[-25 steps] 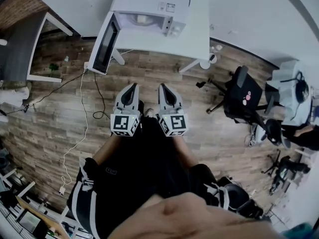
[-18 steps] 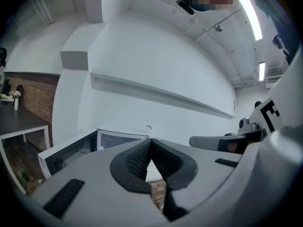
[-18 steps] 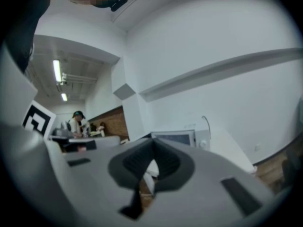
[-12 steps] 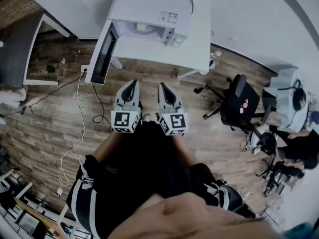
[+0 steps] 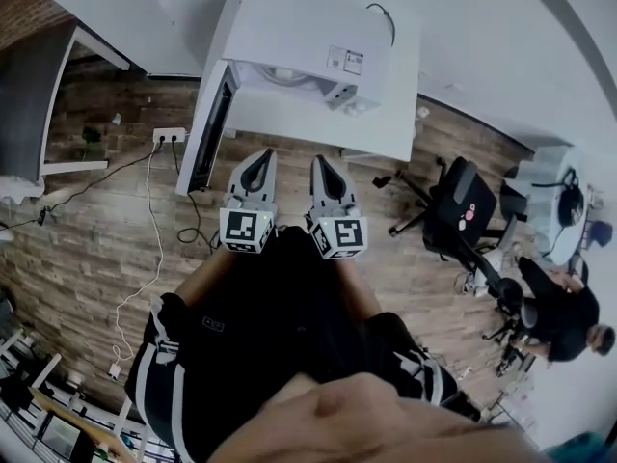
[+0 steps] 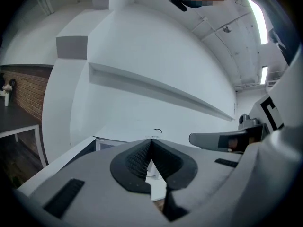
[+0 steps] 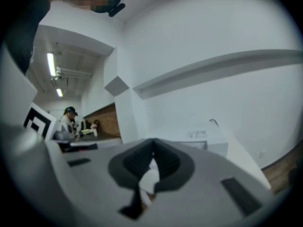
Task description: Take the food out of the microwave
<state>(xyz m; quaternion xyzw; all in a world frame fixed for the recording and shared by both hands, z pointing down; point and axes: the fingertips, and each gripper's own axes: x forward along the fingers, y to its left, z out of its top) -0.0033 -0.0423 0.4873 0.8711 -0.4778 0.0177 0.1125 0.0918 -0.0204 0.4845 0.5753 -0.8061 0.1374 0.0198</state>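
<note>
White on white: faces the open microwave (image 5: 308, 37) on the table (image 5: 318, 123), with food (image 5: 282, 73) pale inside its cavity; holds left gripper (image 5: 261, 154) and right gripper (image 5: 318, 160) short of it, jaws together, empty.

Floor (image 5: 96, 220): you stand on brown wood planks, worn grey in patches.
Walls: ahead of you is a plain white wall (image 5: 501, 27) with a long ledge (image 6: 156, 86) running across it; a brick wall (image 5: 24, 13) lies at your far left.
Surface (image 5: 386, 123): white, straight ahead of you, against the white wall.
Dark table (image 5: 29, 95): to your left, on a white frame, near the brick.
Office chair (image 5: 463, 201): black, to your right, on the planks.
Cables: a white power strip (image 5: 169, 135) lies on the floor left of the surface, with a white cable (image 5: 145, 258) trailing toward you.
Light: long ceiling tubes (image 6: 258, 18) glow overhead.
</note>
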